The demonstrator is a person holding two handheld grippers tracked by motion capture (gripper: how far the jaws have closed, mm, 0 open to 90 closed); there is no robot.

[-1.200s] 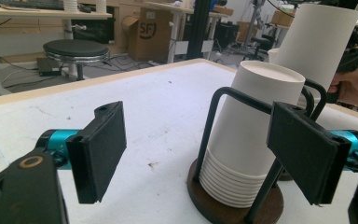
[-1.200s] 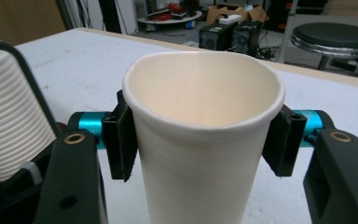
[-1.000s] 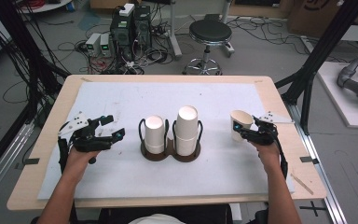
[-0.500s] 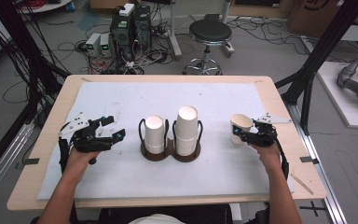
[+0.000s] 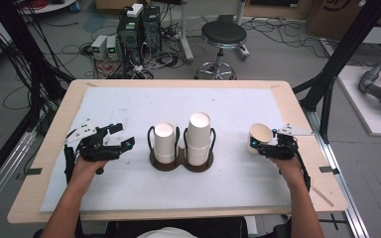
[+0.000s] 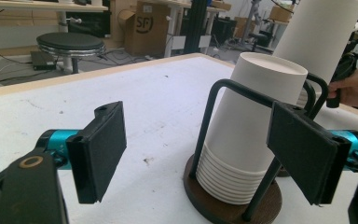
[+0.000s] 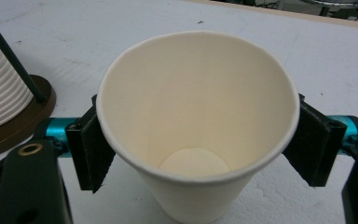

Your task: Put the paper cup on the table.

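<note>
The right gripper point(image 5: 256, 147) is clenched on a single paper cup point(image 5: 259, 137), one pad on each side of its wall, just below the rim; the cup's long axis stands close to upright, tipped a little, with its open mouth facing up toward the right gripper view and its round base down near the white table cover point(image 5: 129, 106); this cup sits to the right of the double cup holder point(image 5: 181, 161), apart from it; the left gripper point(image 5: 125, 141) is released, its jaws spread wide with nothing between them, and it hovers to the left of the holder; in the holder the near stack of inverted cups point(image 6: 249, 126) stands bottom-up beside a taller stack point(image 5: 199, 139), both upright inside the black wire loops
</note>
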